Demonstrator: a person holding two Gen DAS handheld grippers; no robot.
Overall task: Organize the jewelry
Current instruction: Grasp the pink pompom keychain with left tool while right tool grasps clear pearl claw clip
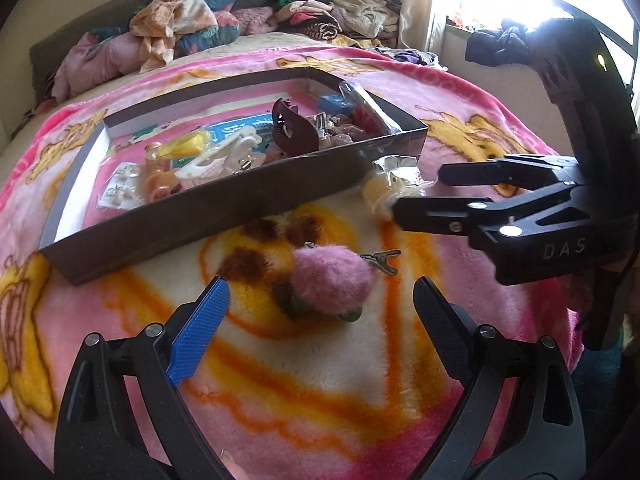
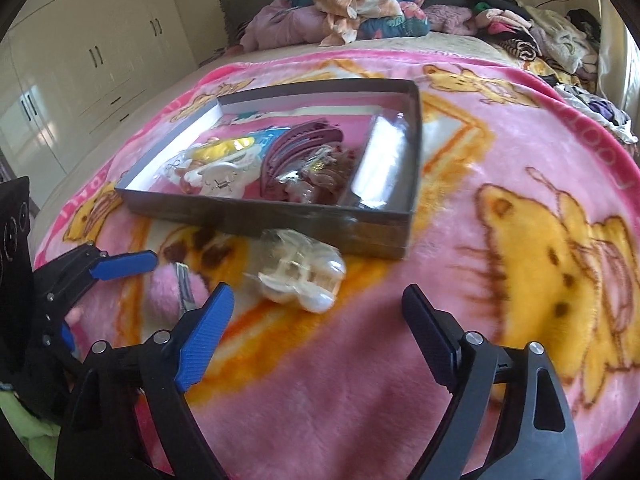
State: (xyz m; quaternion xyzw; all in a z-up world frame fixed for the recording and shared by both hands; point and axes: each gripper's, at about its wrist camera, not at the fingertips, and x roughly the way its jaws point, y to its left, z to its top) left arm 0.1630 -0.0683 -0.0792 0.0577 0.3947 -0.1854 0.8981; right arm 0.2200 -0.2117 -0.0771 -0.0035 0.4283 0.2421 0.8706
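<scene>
Pink cartoon-print blanket (image 2: 500, 168) covers the bed, serving as the sorting surface. Nearest, the left gripper (image 1: 320, 304) hangs spread and empty over a pink pompom clip (image 1: 330, 280) at its twelve o'clock, likely lining up a pick. At two o'clock from the pompom, the right gripper (image 2: 318, 312) stands released, with nothing between its jaws, before a bagged pale hair claw (image 2: 300, 276) (wrapped in clear plastic). Farther, at twelve, the shallow dark box (image 2: 256, 216) already collects clips and earrings; clothes are piled beyond.

A pom-pom (image 1: 330, 276) and bagged clip (image 2: 302, 276) lie before the box (image 1: 224, 216).
</scene>
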